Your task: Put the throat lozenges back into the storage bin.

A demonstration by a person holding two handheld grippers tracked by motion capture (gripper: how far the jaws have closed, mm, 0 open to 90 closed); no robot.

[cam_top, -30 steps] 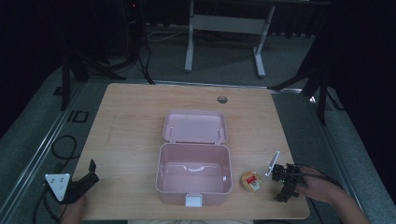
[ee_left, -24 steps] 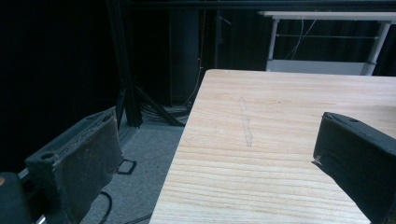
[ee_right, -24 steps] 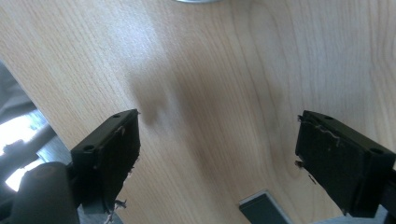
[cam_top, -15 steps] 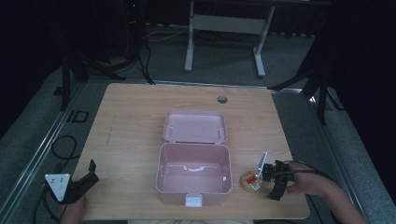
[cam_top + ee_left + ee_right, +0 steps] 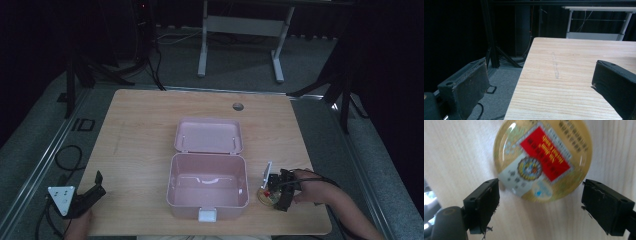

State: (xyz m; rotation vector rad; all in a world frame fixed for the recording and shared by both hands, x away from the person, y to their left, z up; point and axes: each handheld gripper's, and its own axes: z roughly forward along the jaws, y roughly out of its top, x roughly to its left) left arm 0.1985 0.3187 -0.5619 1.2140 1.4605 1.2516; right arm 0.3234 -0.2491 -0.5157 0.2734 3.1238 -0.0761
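A pink plastic box (image 5: 207, 186) stands open in the middle of the wooden table (image 5: 145, 125), its lid (image 5: 209, 135) folded back flat behind it. Just right of the box lies a round gold tin with a red label (image 5: 266, 195) (image 5: 541, 160). My right gripper (image 5: 274, 194) (image 5: 540, 203) hangs open right above the tin, one jaw on each side, touching nothing. My left gripper (image 5: 90, 192) (image 5: 539, 85) rests open at the table's front left corner with only bare wood between its jaws.
A round cable hole (image 5: 238, 106) sits near the table's far edge. Beyond the table stand a white desk frame (image 5: 240, 30) and black stands (image 5: 75, 70). A black cable (image 5: 67, 155) lies on the grey floor at left.
My right gripper has moved left and forward from the table's right edge until it stands over the round tin. The left gripper has stayed still.
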